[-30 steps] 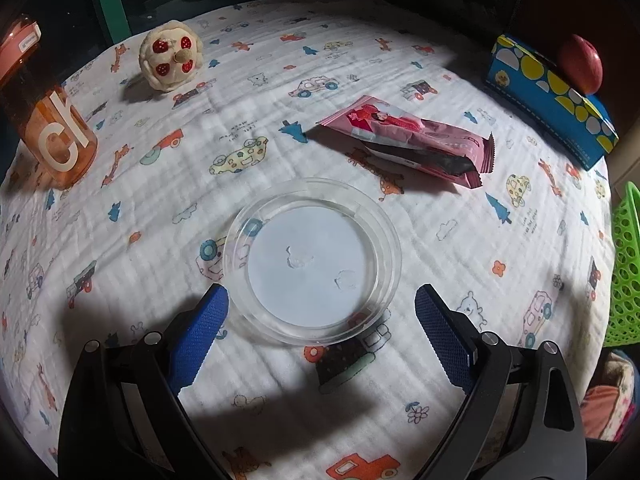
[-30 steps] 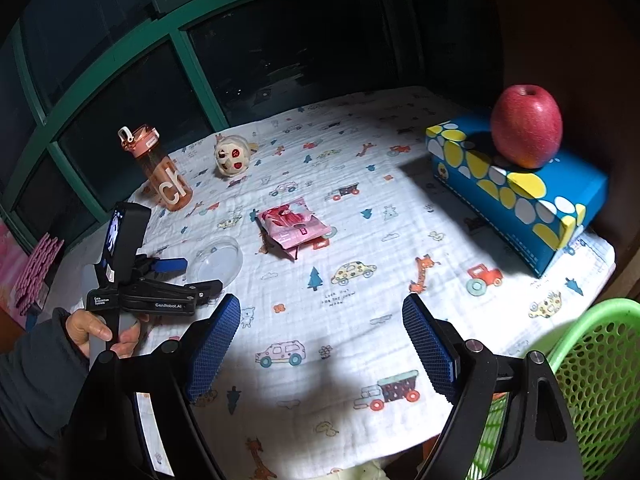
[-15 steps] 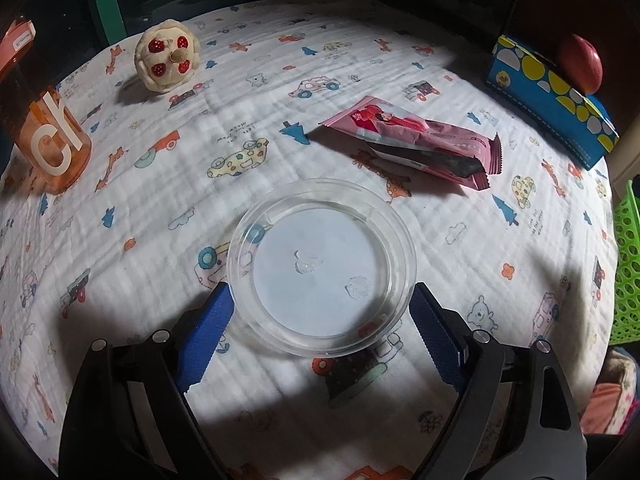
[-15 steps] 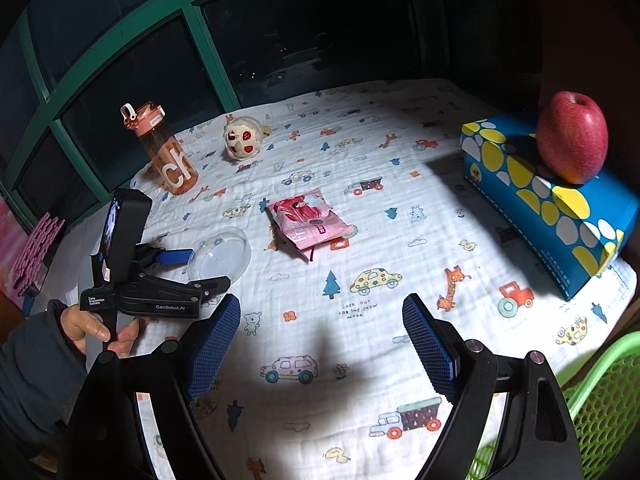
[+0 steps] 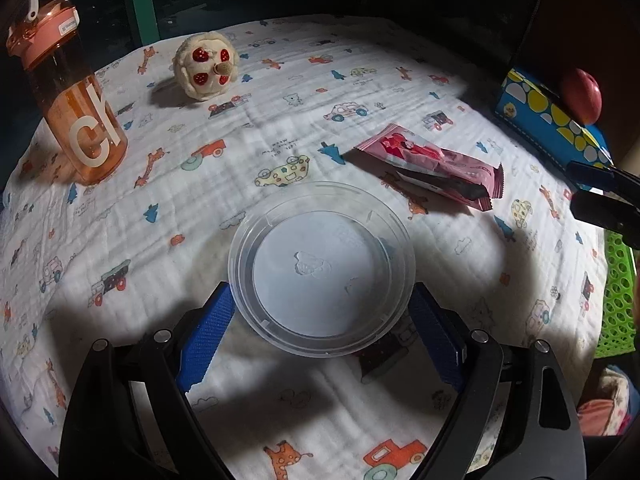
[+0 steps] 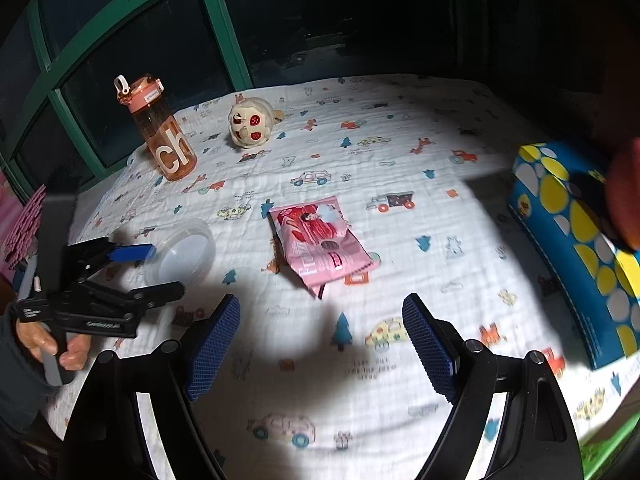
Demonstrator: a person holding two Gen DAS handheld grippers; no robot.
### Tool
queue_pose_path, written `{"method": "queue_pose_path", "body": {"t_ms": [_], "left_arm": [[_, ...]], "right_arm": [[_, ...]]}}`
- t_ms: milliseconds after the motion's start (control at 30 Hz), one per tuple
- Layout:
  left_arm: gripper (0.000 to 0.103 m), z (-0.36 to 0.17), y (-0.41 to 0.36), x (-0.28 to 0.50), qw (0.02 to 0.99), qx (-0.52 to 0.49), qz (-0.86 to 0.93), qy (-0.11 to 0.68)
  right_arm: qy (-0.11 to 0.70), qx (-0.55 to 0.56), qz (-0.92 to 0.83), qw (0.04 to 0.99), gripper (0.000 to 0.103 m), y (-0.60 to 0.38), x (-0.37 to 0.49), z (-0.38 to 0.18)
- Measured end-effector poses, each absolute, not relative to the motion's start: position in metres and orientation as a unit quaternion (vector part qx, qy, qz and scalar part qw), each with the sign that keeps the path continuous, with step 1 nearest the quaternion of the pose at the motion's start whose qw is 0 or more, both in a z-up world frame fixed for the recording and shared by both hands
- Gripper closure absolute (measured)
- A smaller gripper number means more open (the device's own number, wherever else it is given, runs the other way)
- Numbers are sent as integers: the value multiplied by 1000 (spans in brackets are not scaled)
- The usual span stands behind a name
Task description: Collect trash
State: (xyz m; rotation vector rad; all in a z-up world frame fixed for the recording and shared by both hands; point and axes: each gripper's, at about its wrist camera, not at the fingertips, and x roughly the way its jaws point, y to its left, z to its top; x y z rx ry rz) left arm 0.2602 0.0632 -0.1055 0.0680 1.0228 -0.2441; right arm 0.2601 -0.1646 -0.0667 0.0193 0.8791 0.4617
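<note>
A clear plastic lid lies flat on the printed cloth; it also shows in the right wrist view. My left gripper is open, its blue pads on either side of the lid's near half, close to its rim. A pink snack wrapper lies beyond the lid, to its right; in the right wrist view the wrapper lies ahead of my right gripper, which is open, empty and above the cloth.
An orange water bottle and a plush toy stand at the far left. A blue tissue box with a red apple on it sits at the right. A green basket is off the right table edge.
My left gripper has moved forward so the lid now sits between its pads. My right gripper has moved forward and lower, towards the pink wrapper.
</note>
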Motion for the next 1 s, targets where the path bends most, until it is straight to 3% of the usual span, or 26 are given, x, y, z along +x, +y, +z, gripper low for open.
{"method": "queue_pose_path", "body": {"t_ms": [833,1000], "left_arm": [[17,-103,83,260,864,5,-110,491],[17,-105,83,260,863,2,-109,493]], "right_arm": [[482,-64,248,838,23,-107,354,-128],[486,-70,239,838,32,-106,355,-134]]}}
